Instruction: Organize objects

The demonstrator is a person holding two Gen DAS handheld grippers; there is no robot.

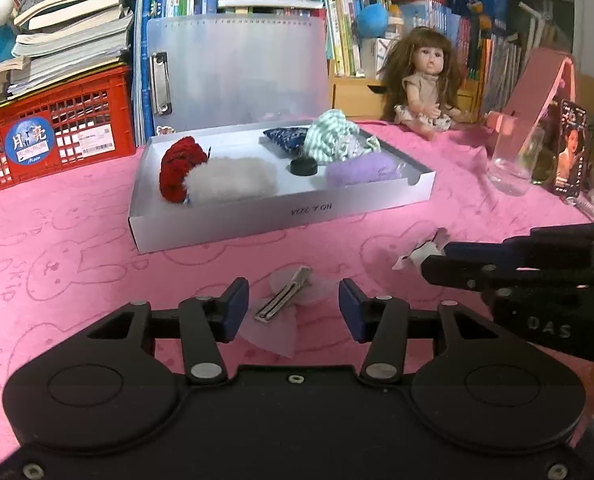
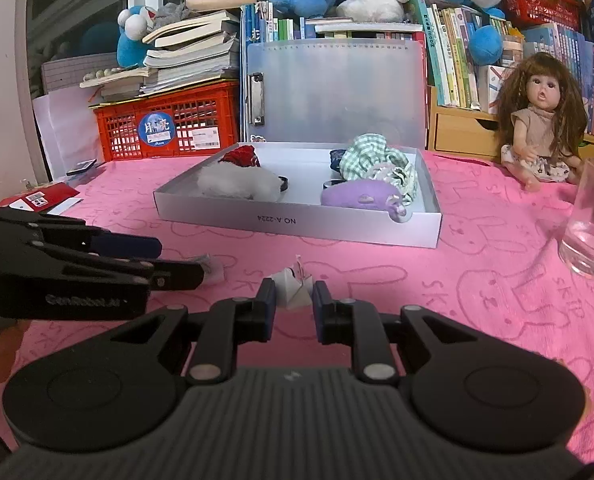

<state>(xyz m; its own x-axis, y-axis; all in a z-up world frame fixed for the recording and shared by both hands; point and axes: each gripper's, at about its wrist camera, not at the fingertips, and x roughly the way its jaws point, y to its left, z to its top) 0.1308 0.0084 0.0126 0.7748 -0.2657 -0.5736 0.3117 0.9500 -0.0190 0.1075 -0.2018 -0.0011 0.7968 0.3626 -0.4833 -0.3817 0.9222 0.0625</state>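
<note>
A metal hair clip with a sheer pink bow (image 1: 283,300) lies on the pink cloth between the fingers of my left gripper (image 1: 293,308). That gripper is open and its pads stand clear of the clip. My right gripper (image 2: 295,306) is shut on a small white hair accessory (image 2: 295,290), held low over the cloth. From the left wrist it comes in at the right edge as the right gripper (image 1: 429,264). Beyond both lies a shallow white box (image 1: 281,216) holding a red scrunchie (image 1: 181,168), a white fluffy one (image 1: 233,178), a purple one (image 1: 361,168) and a green checked one (image 1: 329,136).
A drinking glass (image 2: 589,232) stands at the right, with a doll (image 2: 541,120) seated behind it. A frosted clipboard (image 1: 237,68) leans up behind the box. A red crate (image 1: 57,136) piled with books stands at the back left. Bookshelves and plush toys line the rear.
</note>
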